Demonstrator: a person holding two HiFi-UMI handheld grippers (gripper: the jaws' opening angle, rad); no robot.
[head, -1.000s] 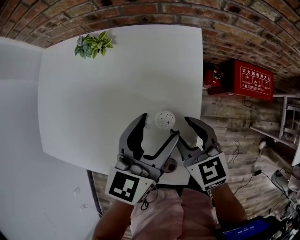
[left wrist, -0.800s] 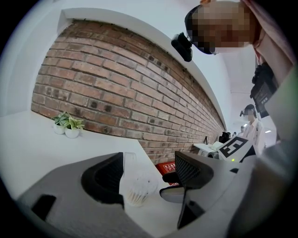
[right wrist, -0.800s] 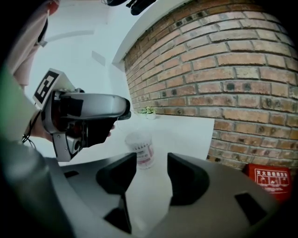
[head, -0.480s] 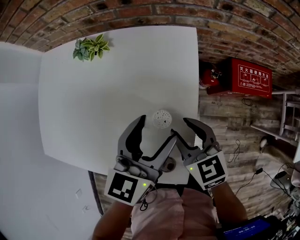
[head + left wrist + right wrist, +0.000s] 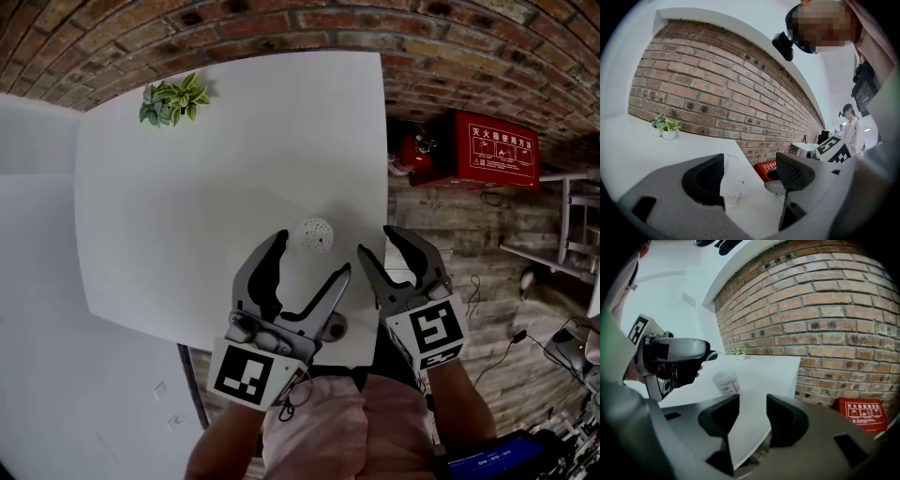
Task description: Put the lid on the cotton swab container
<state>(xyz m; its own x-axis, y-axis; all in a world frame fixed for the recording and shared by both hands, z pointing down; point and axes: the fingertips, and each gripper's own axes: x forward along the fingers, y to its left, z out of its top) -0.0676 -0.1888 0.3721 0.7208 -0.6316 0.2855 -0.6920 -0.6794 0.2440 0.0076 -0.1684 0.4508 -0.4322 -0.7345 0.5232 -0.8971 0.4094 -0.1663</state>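
The cotton swab container (image 5: 313, 234) stands open-topped near the white table's (image 5: 187, 206) right edge, with its swab tips showing. My left gripper (image 5: 311, 255) is open, and its wide jaws reach either side of the container without touching it. In the left gripper view the container (image 5: 738, 180) sits partly hidden behind the left jaw. My right gripper (image 5: 378, 242) hangs over the table's right edge. It is open and its jaws have just been closing a little, with nothing between them. In the right gripper view the container (image 5: 726, 380) stands ahead. A faint clear ring (image 5: 712, 356), perhaps the lid, shows at the left gripper's tip.
A small potted plant (image 5: 172, 98) stands at the table's far left corner. A red fire-equipment box (image 5: 497, 150) sits on the wooden floor to the right, against the brick wall. Another person (image 5: 851, 126) stands in the background.
My right gripper has moved to the right, away from the left gripper's jaw that it overlapped before. The left gripper and the container have stayed where they were.
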